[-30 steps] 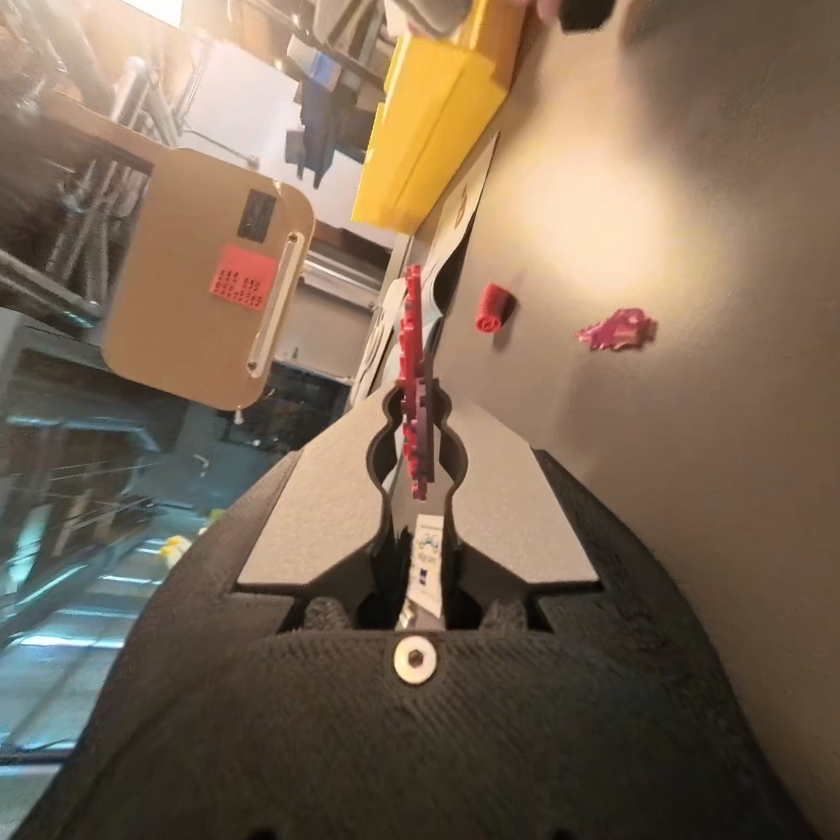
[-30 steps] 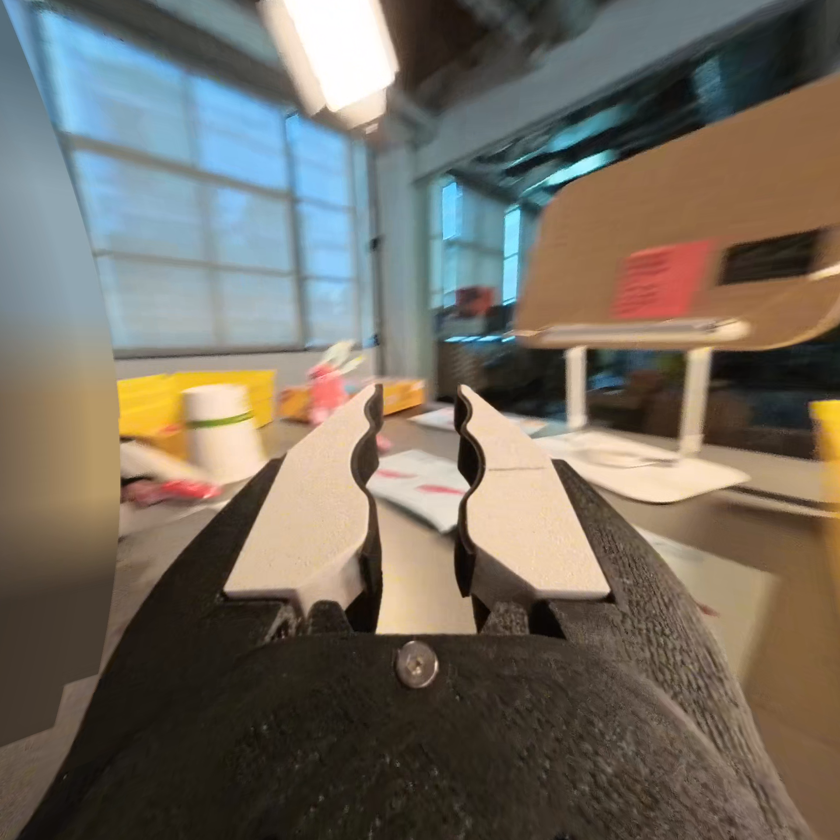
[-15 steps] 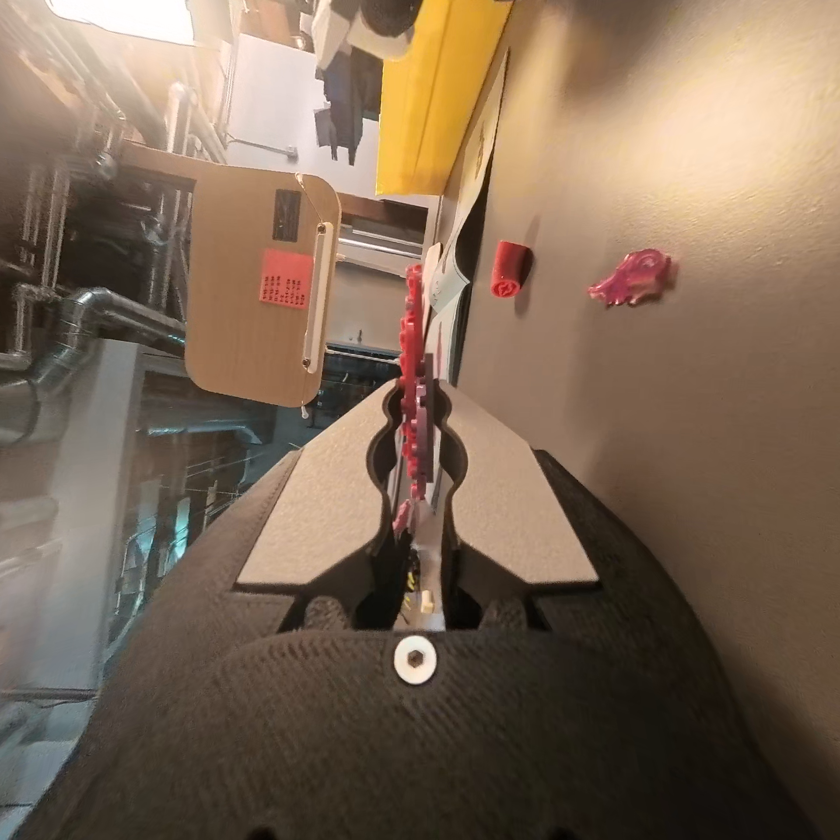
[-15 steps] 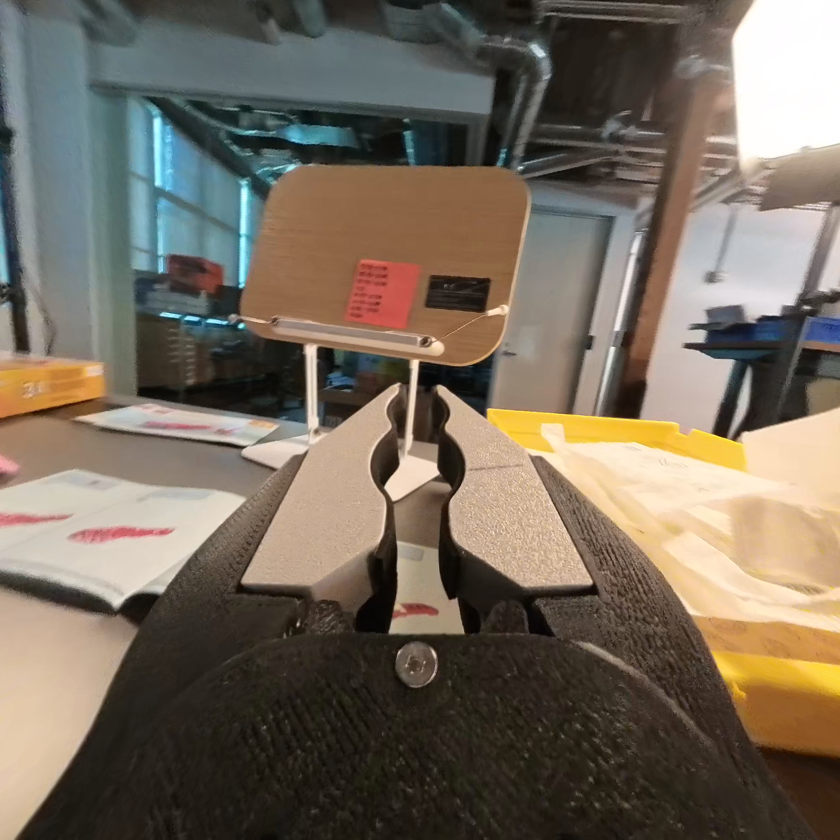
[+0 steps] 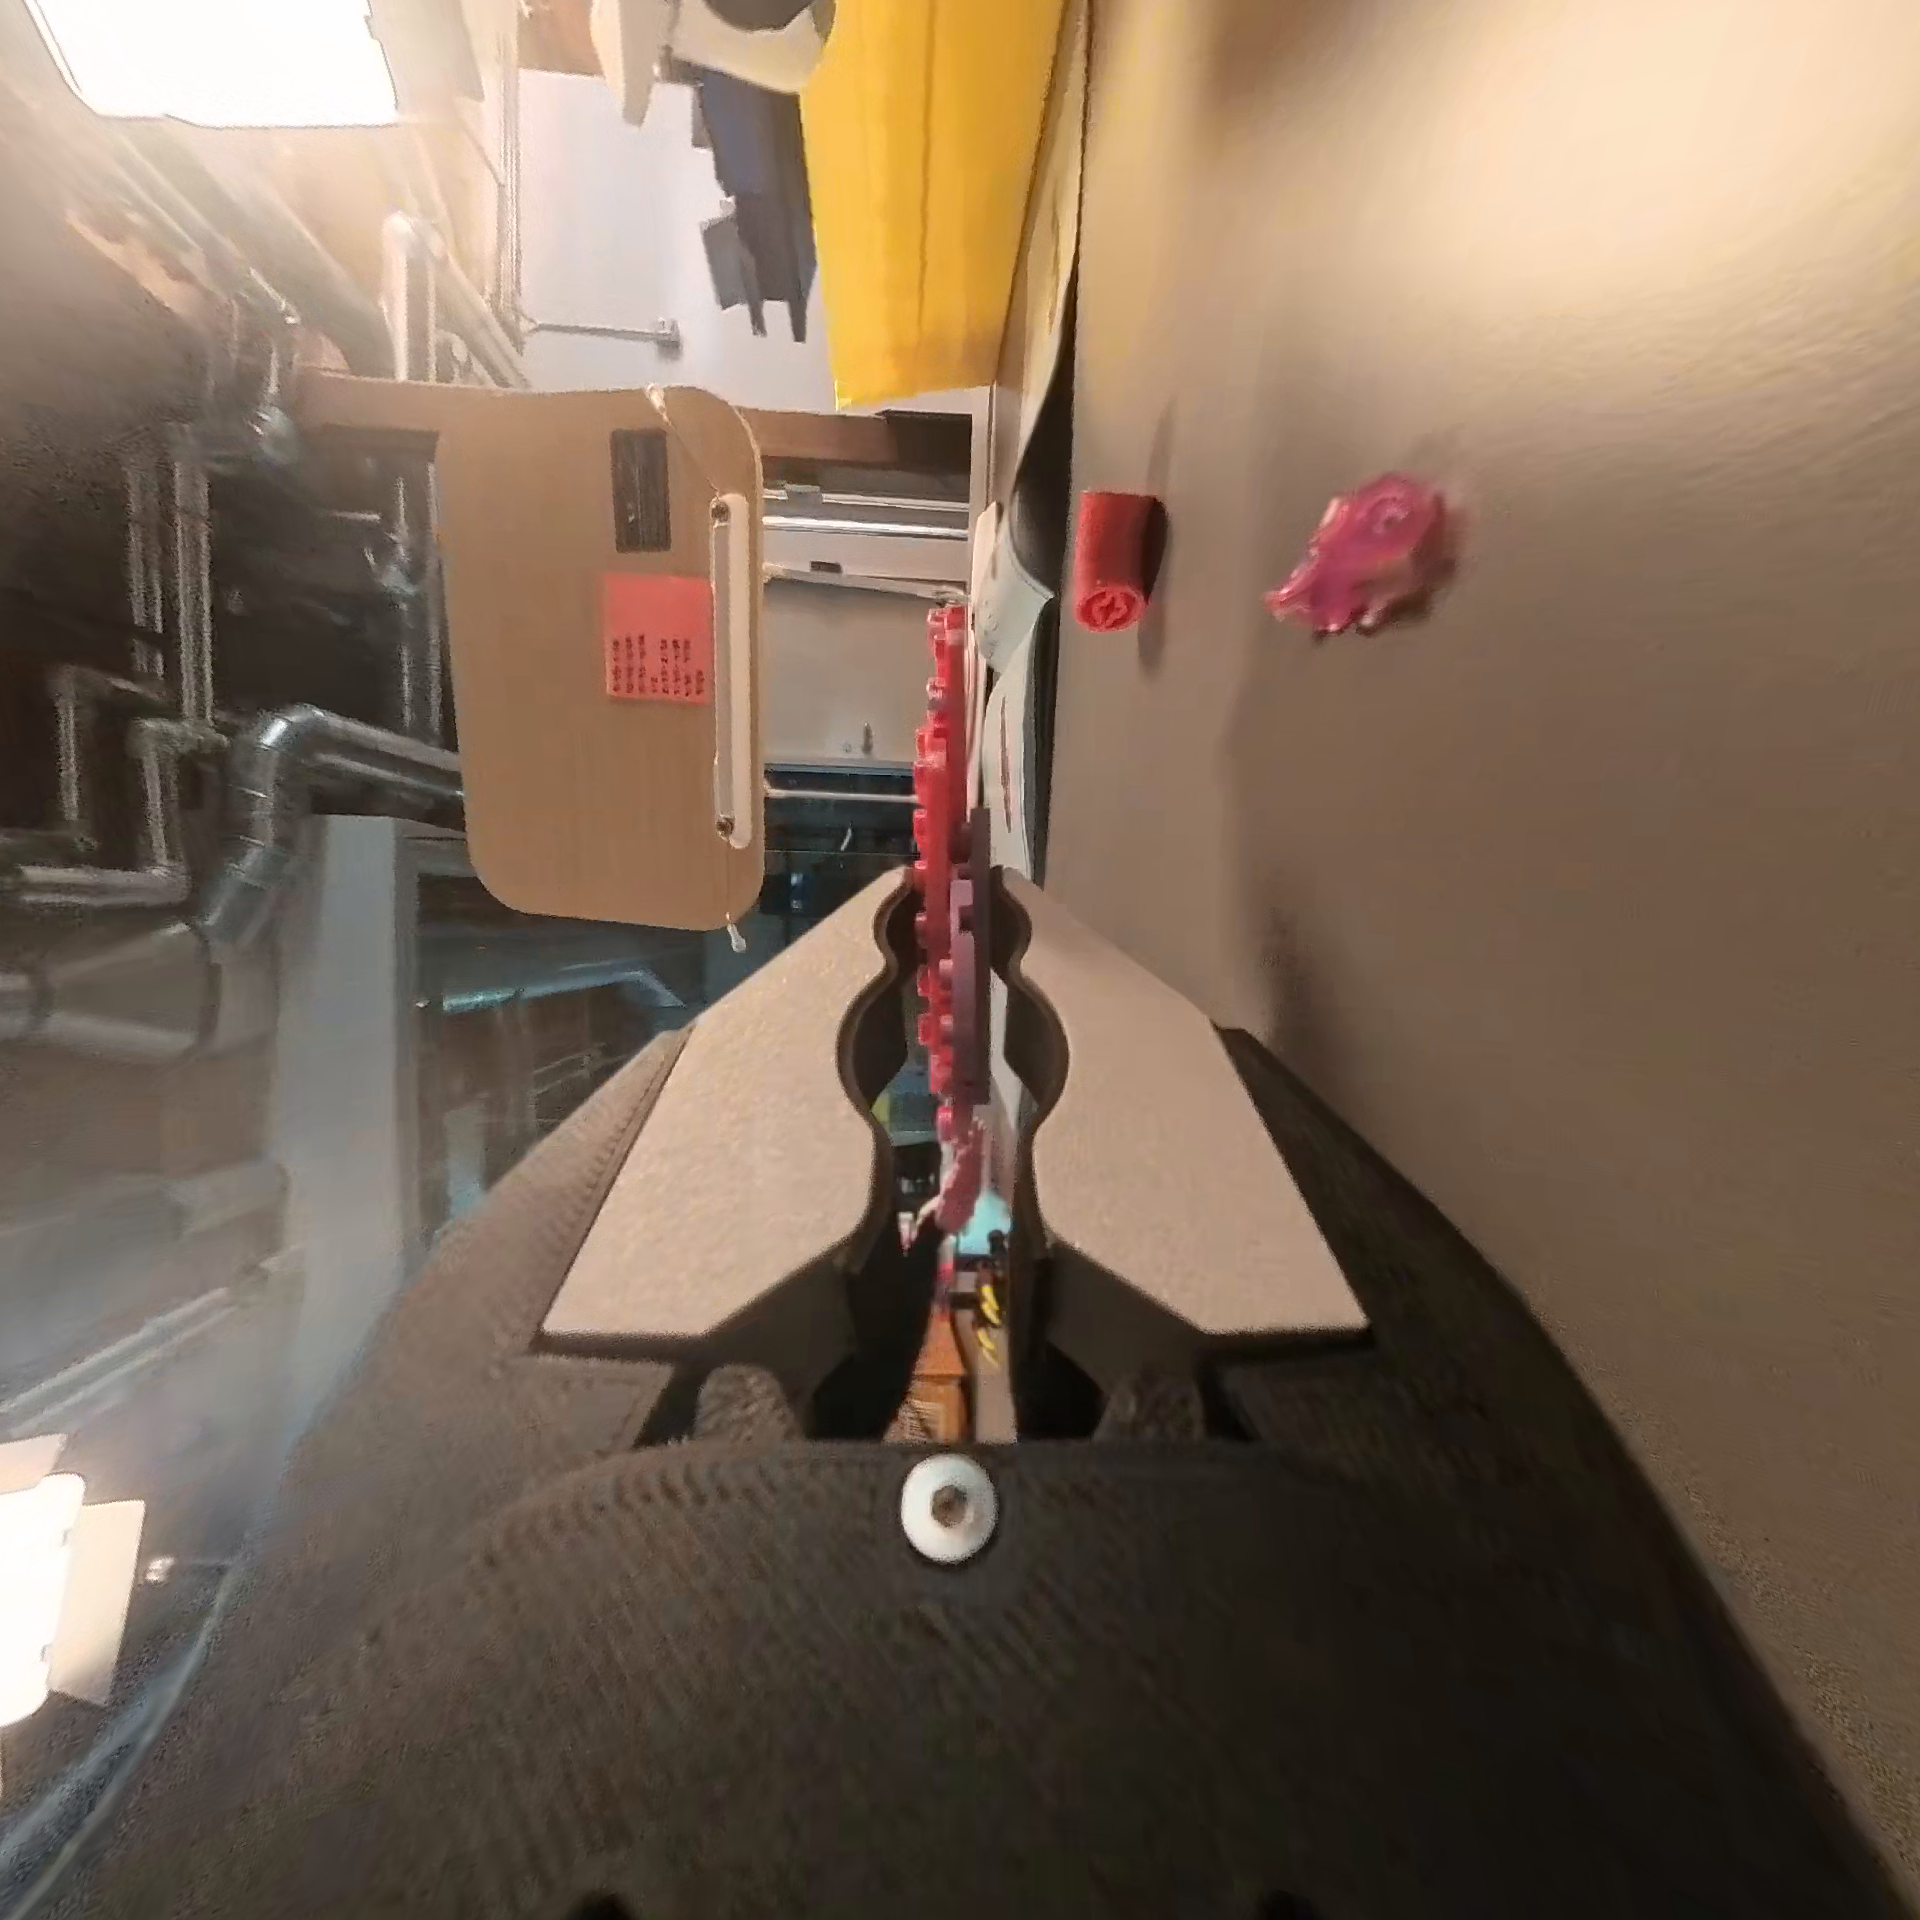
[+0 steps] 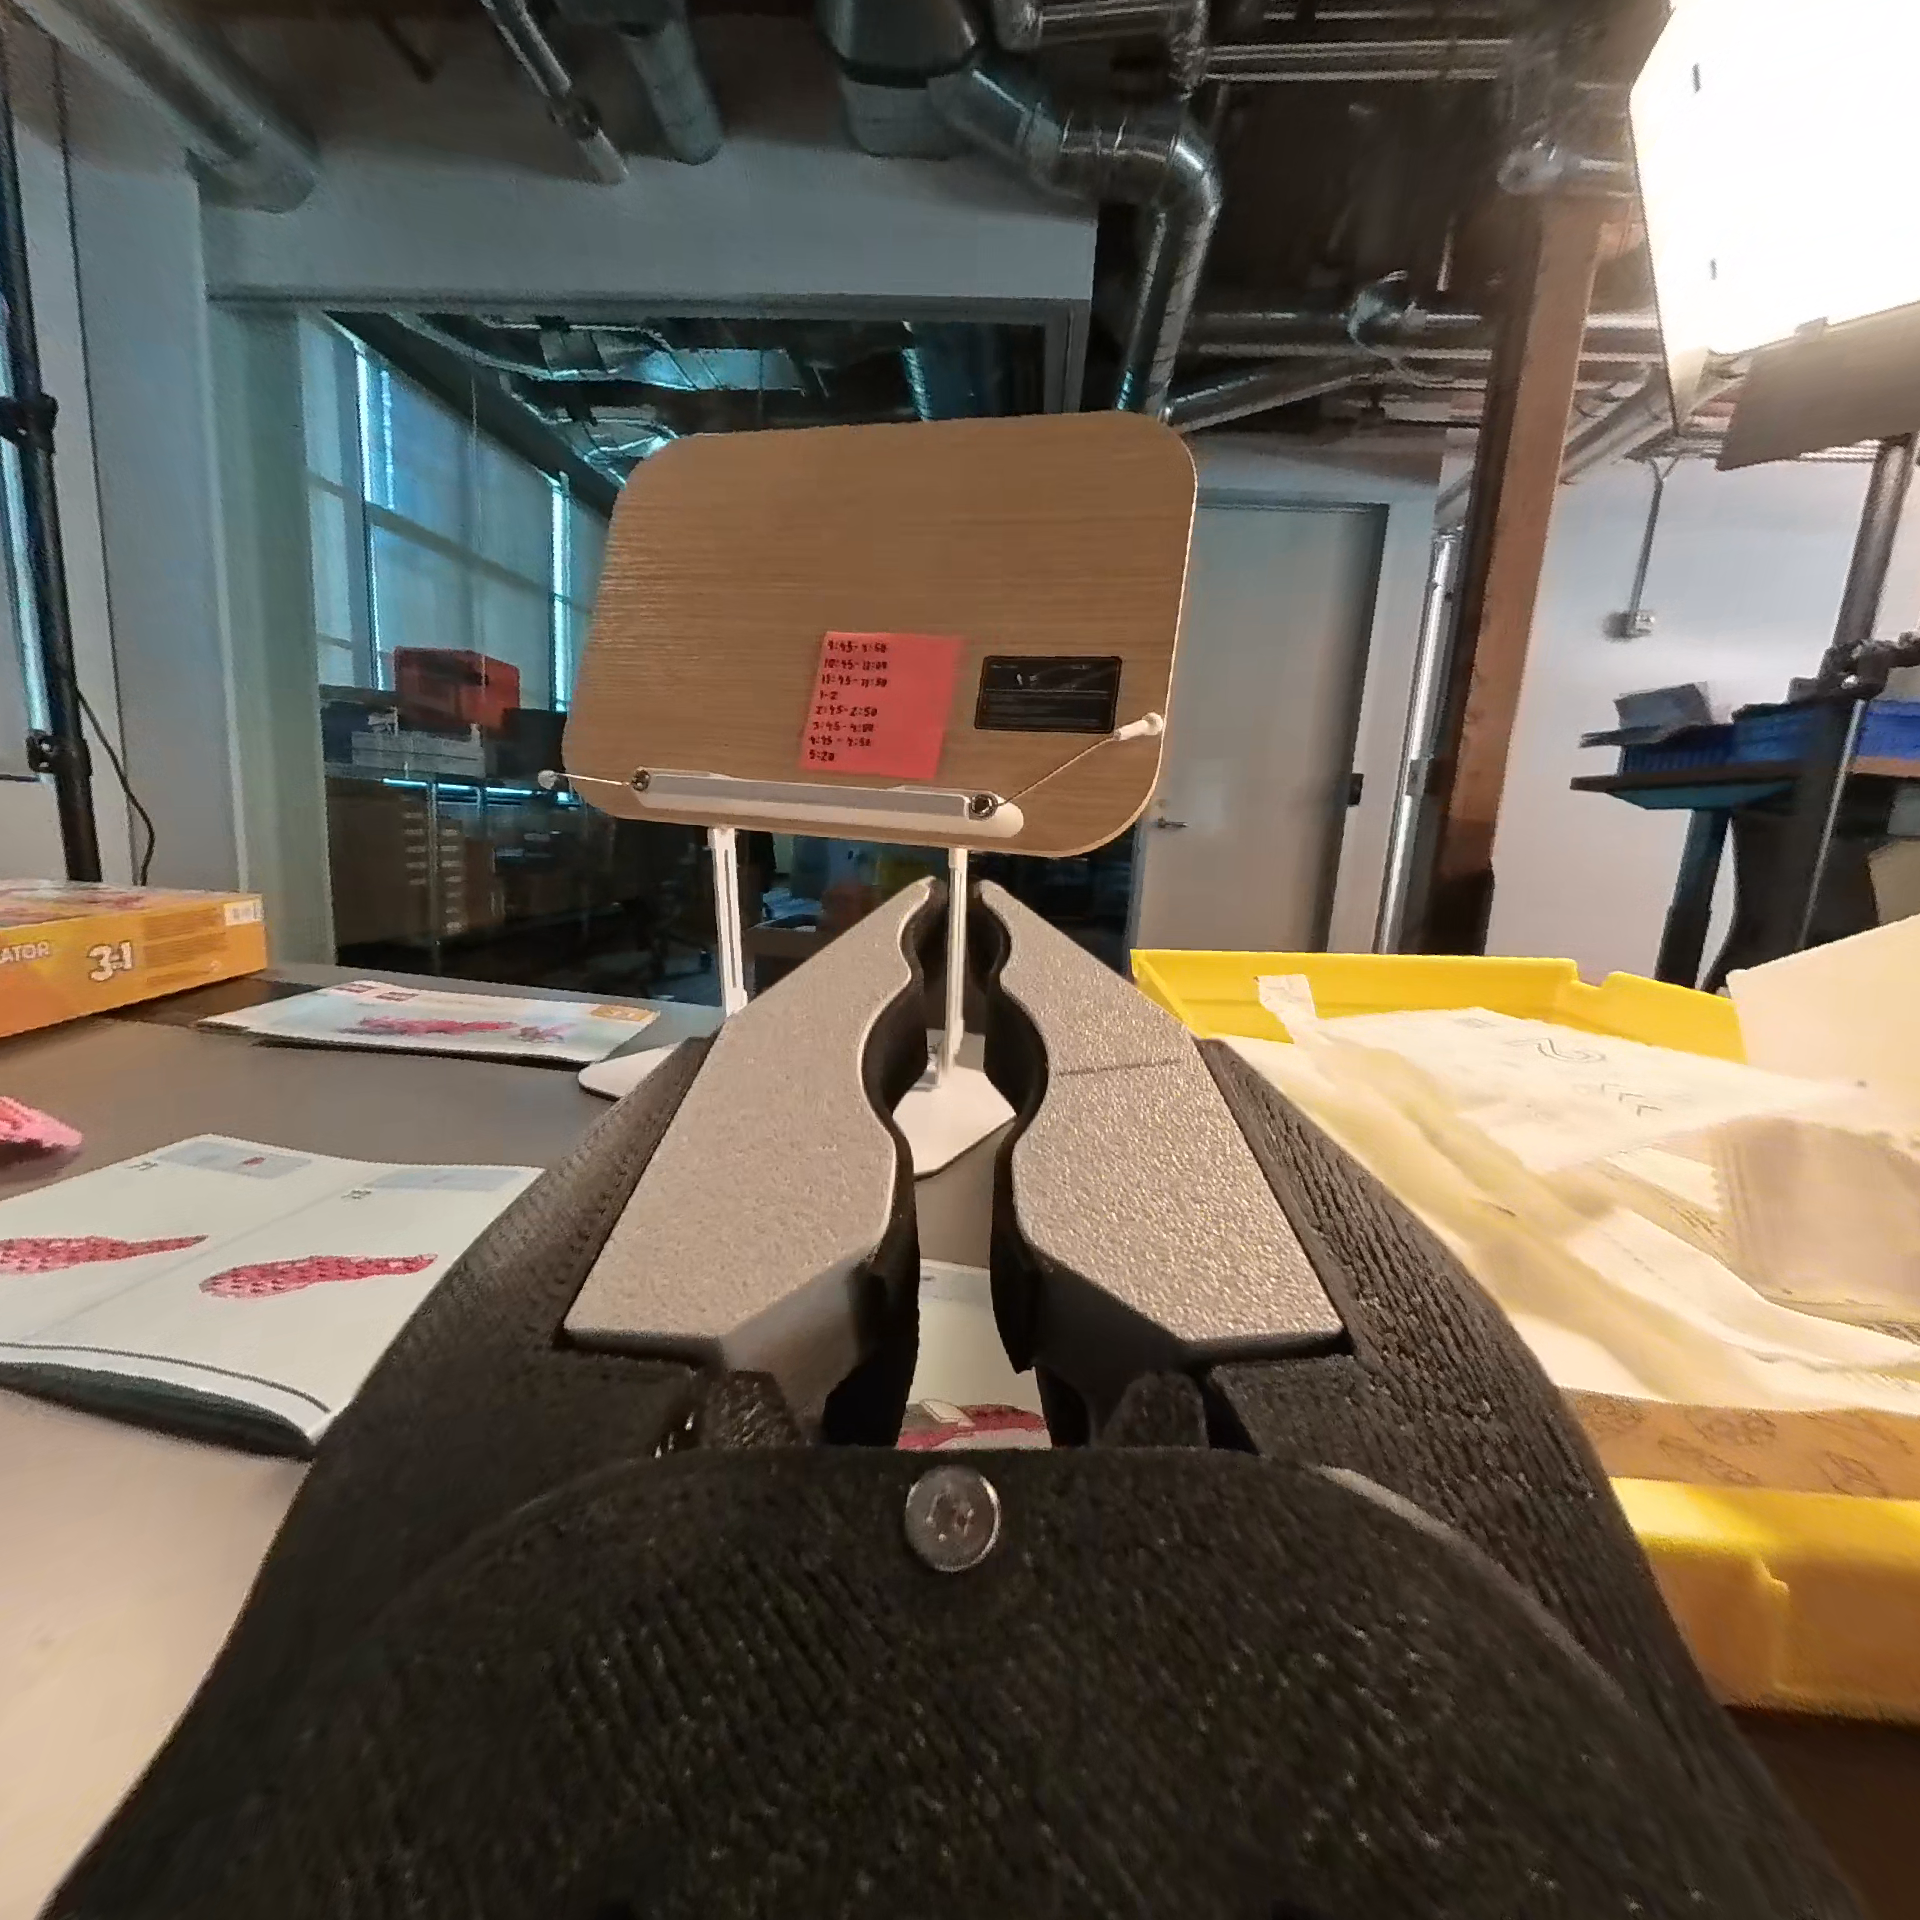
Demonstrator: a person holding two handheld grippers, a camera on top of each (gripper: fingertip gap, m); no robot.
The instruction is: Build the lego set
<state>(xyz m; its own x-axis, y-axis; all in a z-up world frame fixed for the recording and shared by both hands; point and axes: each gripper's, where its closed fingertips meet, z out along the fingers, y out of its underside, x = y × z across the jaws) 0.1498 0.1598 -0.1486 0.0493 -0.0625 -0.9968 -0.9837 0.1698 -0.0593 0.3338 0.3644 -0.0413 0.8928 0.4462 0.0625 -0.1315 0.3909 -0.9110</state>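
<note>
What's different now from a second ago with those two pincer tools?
The right gripper swung rightward from the windows to face the wooden book stand, and its open fingers drew together on nothing. The left gripper kept its grip on the red brick plate; its view shifted slightly.

Left gripper [image 5: 958,894]: black textured body with two grey scalloped fingers [image 5: 748,1122], rolled onto its side so that the table [image 5: 1558,935] runs upright along the right of its view; the fingers stand a narrow way apart, clamped edge-on upon a flat red and dark purple brick assembly [image 5: 948,831] that juts out past the tips. Right gripper [image 6: 958,902]: same build, held level and upright above the table, grey fingers [image 6: 769,1143] drawn together with the tips all but meeting and nothing between them.
</note>
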